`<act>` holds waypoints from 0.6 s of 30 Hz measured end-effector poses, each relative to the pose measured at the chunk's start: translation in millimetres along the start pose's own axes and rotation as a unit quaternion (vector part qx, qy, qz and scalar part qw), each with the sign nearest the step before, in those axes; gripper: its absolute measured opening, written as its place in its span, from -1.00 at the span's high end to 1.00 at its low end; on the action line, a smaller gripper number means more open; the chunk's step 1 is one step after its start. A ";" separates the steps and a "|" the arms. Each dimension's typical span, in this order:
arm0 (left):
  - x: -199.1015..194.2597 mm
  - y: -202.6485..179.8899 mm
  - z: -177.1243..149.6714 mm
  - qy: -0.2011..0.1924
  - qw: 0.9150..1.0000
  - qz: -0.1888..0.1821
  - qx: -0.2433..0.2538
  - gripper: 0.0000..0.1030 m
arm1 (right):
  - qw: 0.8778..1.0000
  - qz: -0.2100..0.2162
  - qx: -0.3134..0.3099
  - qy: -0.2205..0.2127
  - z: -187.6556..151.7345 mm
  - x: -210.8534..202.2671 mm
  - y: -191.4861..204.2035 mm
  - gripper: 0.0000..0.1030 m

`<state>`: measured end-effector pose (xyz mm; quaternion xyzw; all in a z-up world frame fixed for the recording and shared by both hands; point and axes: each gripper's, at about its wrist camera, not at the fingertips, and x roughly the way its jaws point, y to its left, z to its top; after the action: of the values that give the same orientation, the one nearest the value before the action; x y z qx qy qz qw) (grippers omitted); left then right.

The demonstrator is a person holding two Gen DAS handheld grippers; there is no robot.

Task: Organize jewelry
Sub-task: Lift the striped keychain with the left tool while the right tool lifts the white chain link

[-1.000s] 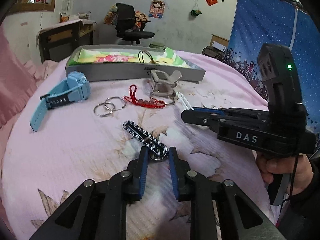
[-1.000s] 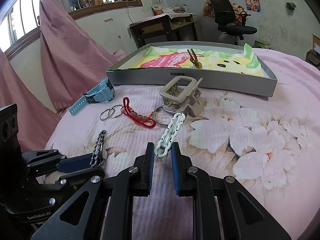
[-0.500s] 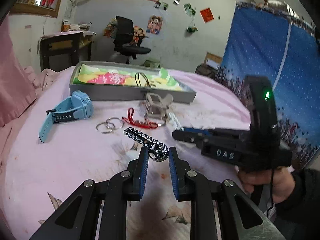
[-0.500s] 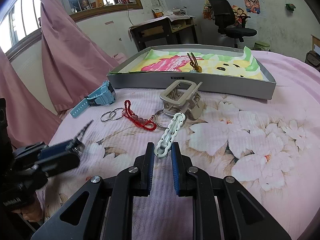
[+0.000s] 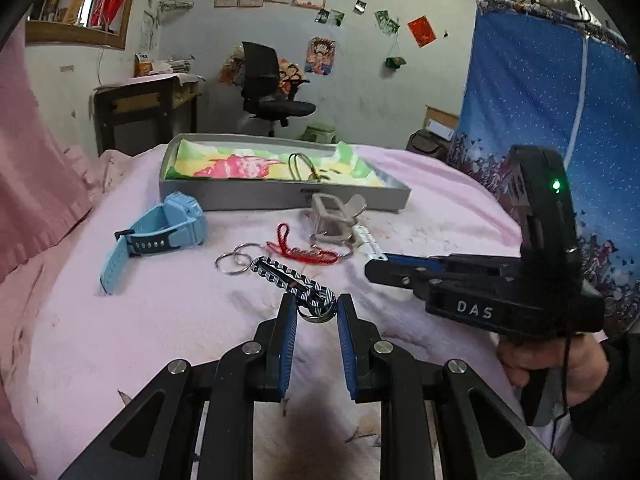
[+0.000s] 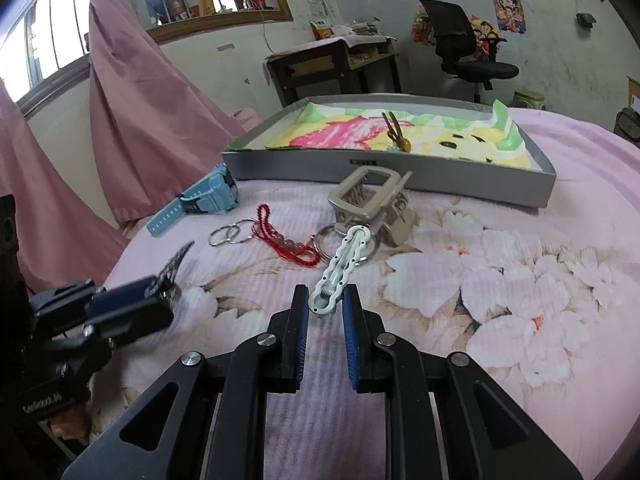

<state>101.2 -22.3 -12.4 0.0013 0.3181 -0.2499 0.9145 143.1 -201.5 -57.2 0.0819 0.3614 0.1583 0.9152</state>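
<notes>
Far left on the pink floral bedspread (image 6: 500, 264), light blue watch (image 5: 160, 232) lying on its side, just in front of the grey tray (image 5: 280, 196). Next right, two linked metal rings (image 5: 236, 258), then red beaded cord (image 5: 304, 252). Left tool (image 5: 317, 314) nearly closed, pinching the ring end of a black-and-white striped clip (image 5: 288, 280); the clip's far end sticks out forward, and from the right wrist view it looks lifted off the bedspread. Beige claw hair clip (image 6: 372, 204) sits just in front of the tray wall, with a larger metal ring (image 6: 332, 242) at its base. Tray is lined with a colourful cartoon cloth (image 6: 460, 140) and has a gold hair tie (image 6: 396, 132) lying inside. Right tool (image 6: 326, 310) also nearly closed, gripping one end of a white wavy hair clip (image 6: 344, 264) whose other end points toward the claw clip. Person's hand (image 5: 560, 364) holds the right tool's handle at far right.
</notes>
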 end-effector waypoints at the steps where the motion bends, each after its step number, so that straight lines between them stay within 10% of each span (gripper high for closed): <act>1: 0.8 0.8 1.5 0.007 1.000 -0.013 -0.001 0.62 | 1.000 0.003 -0.002 -0.003 0.5 -1.4 0.6 0.71; 9: 21.5 4.4 -4.3 0.060 0.998 0.002 -0.010 0.60 | 1.000 0.007 -0.016 -0.012 3.7 -5.3 5.8 0.71; 13: 19.2 10.0 -2.2 0.054 0.998 -0.008 -0.028 0.15 | 1.000 0.007 -0.016 -0.011 3.9 -5.0 6.4 0.71; 18: 26.9 22.8 4.6 0.055 0.996 -0.017 -0.068 0.10 | 1.000 0.007 -0.015 -0.010 4.3 -3.7 6.6 0.71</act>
<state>132.4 -15.3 -28.0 -0.0528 0.3847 -0.2425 0.8890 142.0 -196.8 -50.0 0.0726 0.3492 0.1688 0.9189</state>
